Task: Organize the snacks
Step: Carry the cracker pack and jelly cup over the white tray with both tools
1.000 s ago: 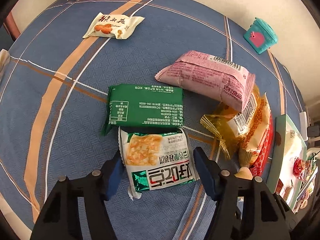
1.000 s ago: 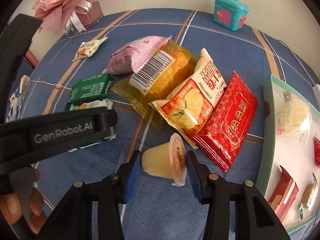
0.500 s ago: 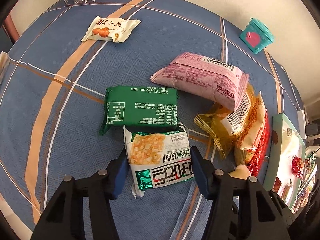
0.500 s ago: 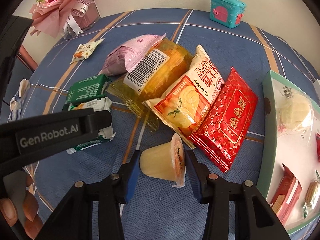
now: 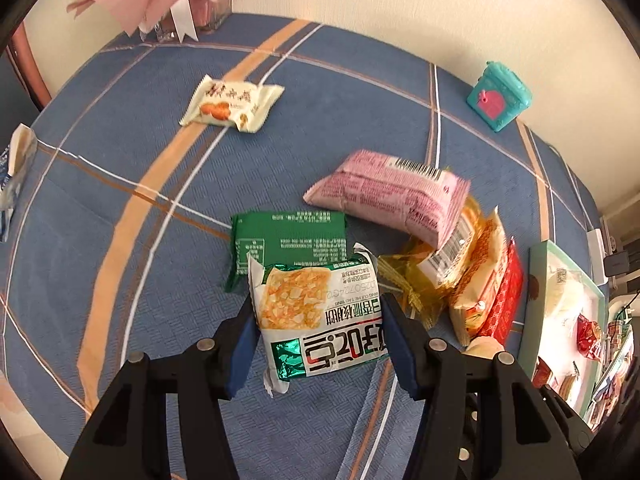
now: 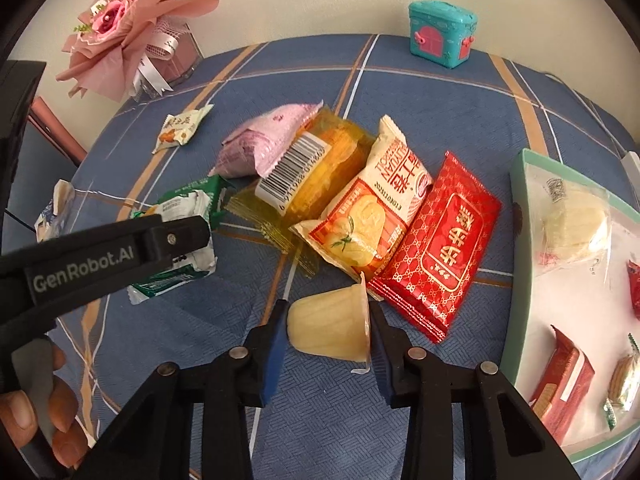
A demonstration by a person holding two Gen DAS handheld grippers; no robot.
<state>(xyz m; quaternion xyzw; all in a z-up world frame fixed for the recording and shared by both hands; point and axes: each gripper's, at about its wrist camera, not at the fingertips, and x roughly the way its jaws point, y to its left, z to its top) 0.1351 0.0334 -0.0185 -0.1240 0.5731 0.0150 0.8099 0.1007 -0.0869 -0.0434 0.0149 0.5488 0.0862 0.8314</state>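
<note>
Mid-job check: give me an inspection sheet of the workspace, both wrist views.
Surface: blue checked tablecloth, orange and white stripes.
Job's things: white-and-green biscuit packet in left gripper; pale yellow jelly cup in right gripper. Dark green packet, pink packet, yellow pack, orange-cream pouch and red pouch lie overlapping. Mint-rimmed tray holds snacks.
Clutter: cream packet lies apart.
Grippers: both have just been closing; fingers on their items.
Cables: thin dark cable.
Surroundings: pink bouquet, teal toy chest, cream wall.
</note>
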